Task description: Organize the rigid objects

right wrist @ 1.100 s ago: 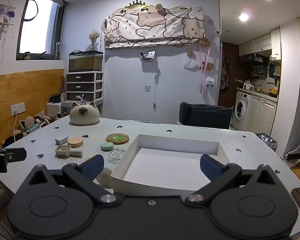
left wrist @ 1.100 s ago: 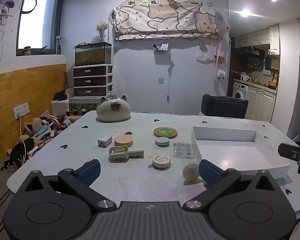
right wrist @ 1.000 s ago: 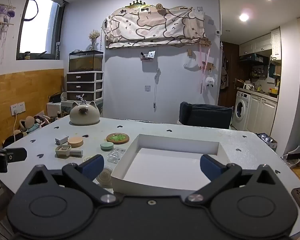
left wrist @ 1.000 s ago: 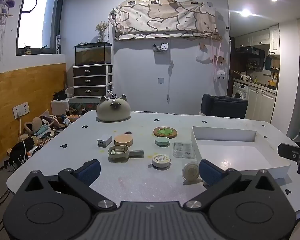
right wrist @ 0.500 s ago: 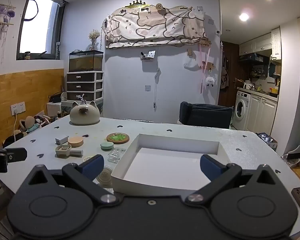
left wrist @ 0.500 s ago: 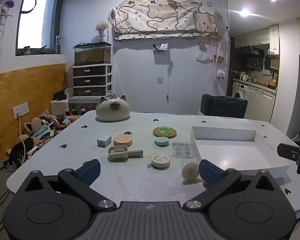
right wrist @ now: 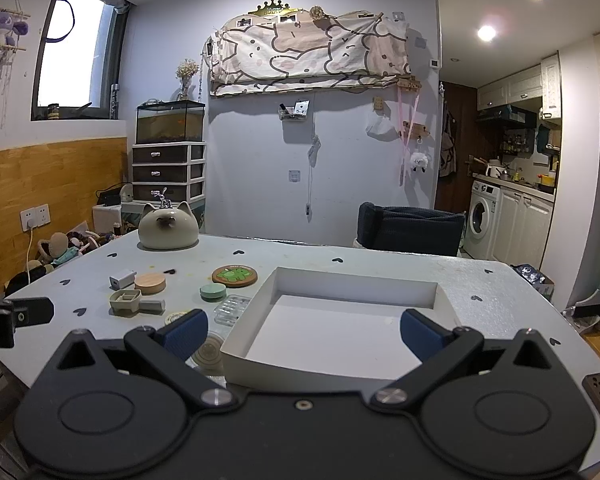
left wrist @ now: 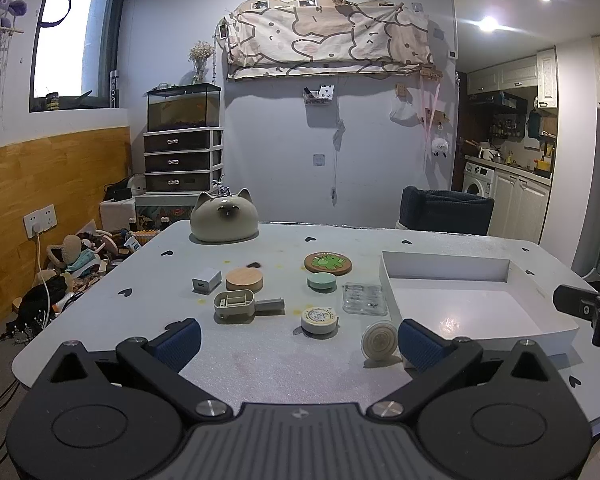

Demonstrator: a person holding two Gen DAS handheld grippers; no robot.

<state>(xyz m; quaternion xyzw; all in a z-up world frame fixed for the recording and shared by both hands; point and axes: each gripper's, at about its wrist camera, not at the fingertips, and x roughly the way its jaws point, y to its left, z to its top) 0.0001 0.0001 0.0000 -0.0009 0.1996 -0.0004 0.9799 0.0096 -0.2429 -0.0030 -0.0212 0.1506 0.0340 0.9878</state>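
Observation:
Several small objects lie on the grey table (left wrist: 260, 360): a white charger block (left wrist: 206, 281), a wooden disc (left wrist: 244, 279), a beige holder with a grey handle (left wrist: 236, 304), a green coaster (left wrist: 327, 262), a mint lid (left wrist: 321, 281), a clear case (left wrist: 364, 299), a labelled round tin (left wrist: 319, 318) and a cream disc on edge (left wrist: 378, 341). An empty white tray (right wrist: 446, 306) stands to their right. My left gripper (left wrist: 296, 340) hovers open at the near edge, holding nothing. My right gripper (right wrist: 304, 332) is open over the tray's near wall.
A cat-shaped ceramic jar (left wrist: 224, 220) sits at the table's far left. A dark chair (left wrist: 444, 210) stands behind the table. Clutter and cables cover the floor to the left (left wrist: 72, 264). A drawer unit with a fish tank (left wrist: 184, 156) is against the wall.

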